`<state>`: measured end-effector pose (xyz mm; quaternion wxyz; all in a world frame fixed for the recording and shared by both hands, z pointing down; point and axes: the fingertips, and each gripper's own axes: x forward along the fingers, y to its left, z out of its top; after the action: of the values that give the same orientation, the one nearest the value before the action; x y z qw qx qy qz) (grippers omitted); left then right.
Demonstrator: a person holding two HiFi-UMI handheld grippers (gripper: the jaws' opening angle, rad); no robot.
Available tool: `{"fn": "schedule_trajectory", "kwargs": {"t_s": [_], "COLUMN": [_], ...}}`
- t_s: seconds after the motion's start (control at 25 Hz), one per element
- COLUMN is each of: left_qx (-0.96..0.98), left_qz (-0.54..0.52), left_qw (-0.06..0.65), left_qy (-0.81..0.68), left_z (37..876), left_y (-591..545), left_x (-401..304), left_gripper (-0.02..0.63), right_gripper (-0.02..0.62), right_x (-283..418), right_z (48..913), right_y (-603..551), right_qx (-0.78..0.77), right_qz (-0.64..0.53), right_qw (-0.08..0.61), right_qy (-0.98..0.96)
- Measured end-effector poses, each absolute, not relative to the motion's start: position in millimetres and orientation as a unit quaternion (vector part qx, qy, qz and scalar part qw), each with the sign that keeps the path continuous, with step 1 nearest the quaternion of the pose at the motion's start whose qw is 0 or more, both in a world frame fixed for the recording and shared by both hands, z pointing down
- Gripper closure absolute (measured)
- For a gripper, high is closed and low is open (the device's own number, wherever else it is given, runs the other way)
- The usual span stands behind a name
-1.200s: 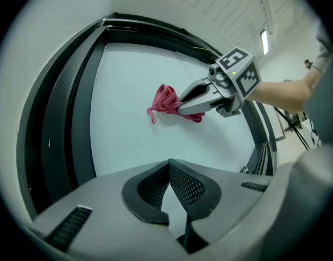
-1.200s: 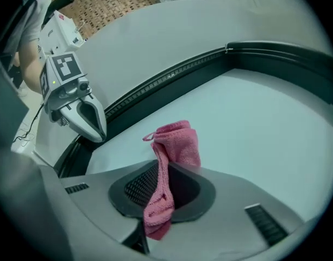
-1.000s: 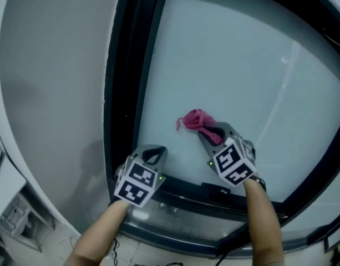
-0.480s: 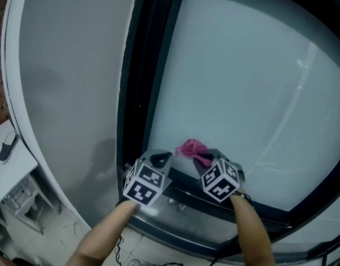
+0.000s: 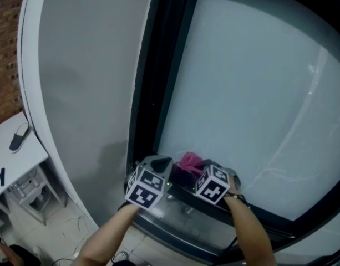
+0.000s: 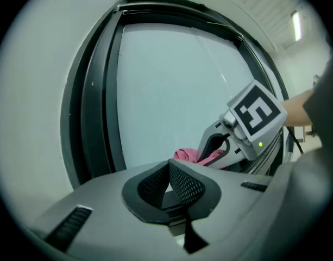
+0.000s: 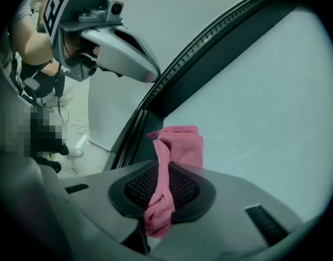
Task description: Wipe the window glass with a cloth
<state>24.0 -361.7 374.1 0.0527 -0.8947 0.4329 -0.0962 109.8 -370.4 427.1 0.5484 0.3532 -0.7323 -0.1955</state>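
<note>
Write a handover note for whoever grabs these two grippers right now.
Right claw: shut on the pink cloth, with a folded wad sticking out ahead of the tips and a tail hanging behind.
Left claw: shut and empty, held just left of the right one.
Cloth sits low on the window glass, in the pane's lower left corner beside the dark frame. Whether it presses on the glass is not clear.
Done: cloth is gripped and at the pane. How much has been wiped cannot be told.
Left: probably wipe up and across from this corner.
</note>
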Motion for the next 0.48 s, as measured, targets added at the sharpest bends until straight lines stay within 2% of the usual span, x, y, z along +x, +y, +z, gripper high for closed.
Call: {"fn": "schedule_trajectory", "kwargs": {"t_s": [0.2, 0.48], "left_qx": [-0.892, -0.893], "left_qz": [-0.095, -0.101], "left_qw": [0.050, 0.051], "left_qy": [0.440, 0.435], "left_z": [374.0, 375.9], "left_y": [-369.9, -383.7], "left_x": [9.5, -13.0], "left_gripper": [0.598, 0.598], "right_gripper": [0.540, 0.540], "right_x": [90.6, 58.6], "right_z": [453.9, 464.8], "right_y": [-376.1, -402.3], "right_qx": [0.323, 0.322], "right_qz": [-0.181, -0.182], "right_qw": [0.577, 0.570], "right_qy": [-0.728, -0.734]}}
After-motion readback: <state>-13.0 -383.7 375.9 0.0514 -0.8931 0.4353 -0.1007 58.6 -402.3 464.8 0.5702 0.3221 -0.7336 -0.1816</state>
